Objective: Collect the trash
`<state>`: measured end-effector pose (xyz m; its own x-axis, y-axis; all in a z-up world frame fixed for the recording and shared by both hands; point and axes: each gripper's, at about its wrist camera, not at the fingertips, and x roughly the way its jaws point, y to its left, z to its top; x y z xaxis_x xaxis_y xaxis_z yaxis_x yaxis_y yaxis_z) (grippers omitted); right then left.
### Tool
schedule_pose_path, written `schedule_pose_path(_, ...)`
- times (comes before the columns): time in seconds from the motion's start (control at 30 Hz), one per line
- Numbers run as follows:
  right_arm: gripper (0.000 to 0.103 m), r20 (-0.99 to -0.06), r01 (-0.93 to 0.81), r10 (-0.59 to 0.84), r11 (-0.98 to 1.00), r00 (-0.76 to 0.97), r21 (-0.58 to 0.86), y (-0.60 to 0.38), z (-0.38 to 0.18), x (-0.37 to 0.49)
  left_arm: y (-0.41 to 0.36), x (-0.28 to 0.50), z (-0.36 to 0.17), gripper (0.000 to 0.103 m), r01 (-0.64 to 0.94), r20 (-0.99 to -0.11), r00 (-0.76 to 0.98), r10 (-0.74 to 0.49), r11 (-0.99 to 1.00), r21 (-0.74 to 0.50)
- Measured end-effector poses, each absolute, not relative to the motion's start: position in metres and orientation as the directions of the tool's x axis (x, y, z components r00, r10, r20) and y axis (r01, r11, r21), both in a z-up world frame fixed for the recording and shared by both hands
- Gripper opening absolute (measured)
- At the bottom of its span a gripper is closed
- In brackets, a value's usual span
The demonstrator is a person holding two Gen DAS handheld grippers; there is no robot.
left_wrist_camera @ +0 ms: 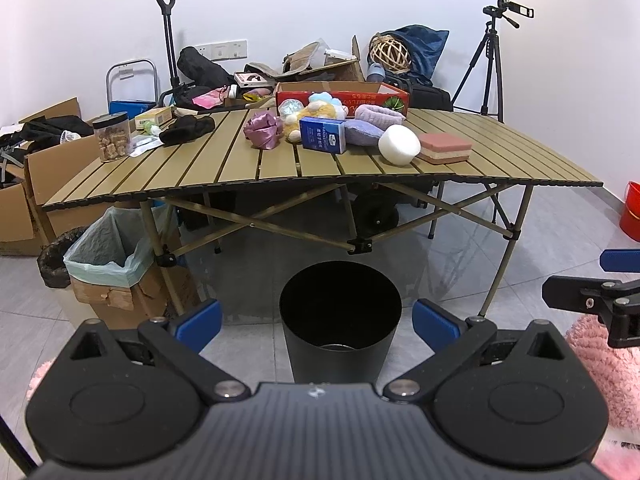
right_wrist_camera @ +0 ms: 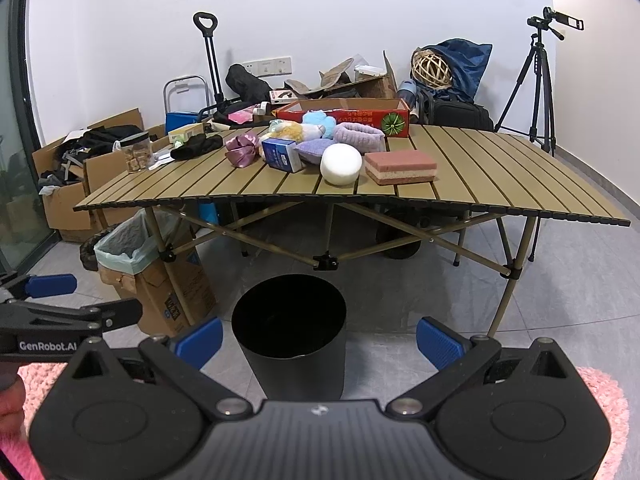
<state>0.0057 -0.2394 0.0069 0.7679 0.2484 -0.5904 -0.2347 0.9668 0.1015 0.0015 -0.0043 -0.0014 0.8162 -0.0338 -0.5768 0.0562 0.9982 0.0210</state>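
A black round bin (left_wrist_camera: 340, 316) (right_wrist_camera: 289, 334) stands on the floor in front of the slatted folding table (left_wrist_camera: 200, 176) (right_wrist_camera: 500, 176). On the table lie a white foam cylinder (left_wrist_camera: 399, 145) (right_wrist_camera: 341, 164), a pink layered sponge (left_wrist_camera: 446, 148) (right_wrist_camera: 400, 167), a blue tissue pack (left_wrist_camera: 322, 135) (right_wrist_camera: 282, 154), a crumpled pink cloth (left_wrist_camera: 262, 131) (right_wrist_camera: 240, 151), purple cloths (left_wrist_camera: 376, 118) (right_wrist_camera: 358, 136) and a plush toy (left_wrist_camera: 316, 109) (right_wrist_camera: 298, 128). My left gripper (left_wrist_camera: 317, 326) is open above the bin. My right gripper (right_wrist_camera: 319, 342) is open too, with nothing between its fingers.
A cardboard box with a green liner bag (left_wrist_camera: 108, 256) (right_wrist_camera: 132, 248) stands left of the bin. A clear jar (left_wrist_camera: 113, 137) and black cloth (left_wrist_camera: 186, 129) sit at the table's left. A red box (left_wrist_camera: 344, 98), tripod (left_wrist_camera: 486, 68), red bucket (left_wrist_camera: 632, 210) and clutter surround the table.
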Motion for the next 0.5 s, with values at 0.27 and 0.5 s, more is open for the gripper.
schedule_pose_path(0.27,0.103,-0.590,-0.236,0.249,0.967,0.768,0.101,-0.2390,0.0066,0.0054,-0.0048,0.0015,-0.0014,0.103,0.056,-0.577,0.816,-0.033,0.998,0.021)
schedule_pose_path(0.5,0.103,-0.590,-0.235,0.248,0.967,0.768,0.101,-0.2387,0.0065,0.0052,-0.0052,0.0015,-0.0014,0.103,0.056,-0.577,0.816,-0.033,0.998,0.022)
